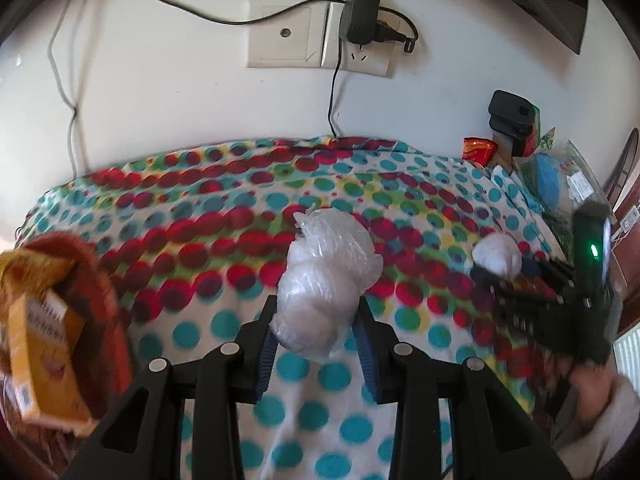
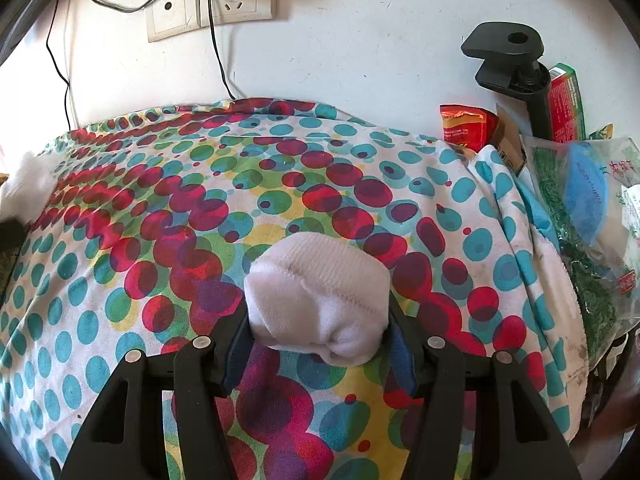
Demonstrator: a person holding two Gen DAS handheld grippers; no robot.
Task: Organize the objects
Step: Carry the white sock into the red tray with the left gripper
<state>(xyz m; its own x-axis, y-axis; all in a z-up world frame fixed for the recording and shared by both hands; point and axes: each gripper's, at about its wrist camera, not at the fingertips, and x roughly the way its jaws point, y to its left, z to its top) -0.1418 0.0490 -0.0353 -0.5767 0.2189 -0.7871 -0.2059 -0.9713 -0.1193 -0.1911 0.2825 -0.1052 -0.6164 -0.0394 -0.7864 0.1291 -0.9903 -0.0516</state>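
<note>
- Through the left wrist camera I saw my left gripper (image 1: 316,316) with its fingers (image 1: 266,344) clenched on a white bundle wrapped in clear plastic (image 1: 320,284), which bulged up beyond the fingertips above the dotted cloth (image 1: 200,320).
- Left of those fingers sat a reddish-brown basket (image 1: 100,280) holding a yellow box (image 1: 44,360); this side was blurred.
- Right of them, the right gripper (image 1: 496,268) held a white rolled sock (image 1: 498,256).
- Through the right wrist camera I saw the right gripper's fingers grasping that rolled sock between the pads, over the cloth.
- Beyond and right of the fingers lay a red packet (image 2: 466,126) and a clear bag of green material (image 2: 584,216) by the wall.
</note>
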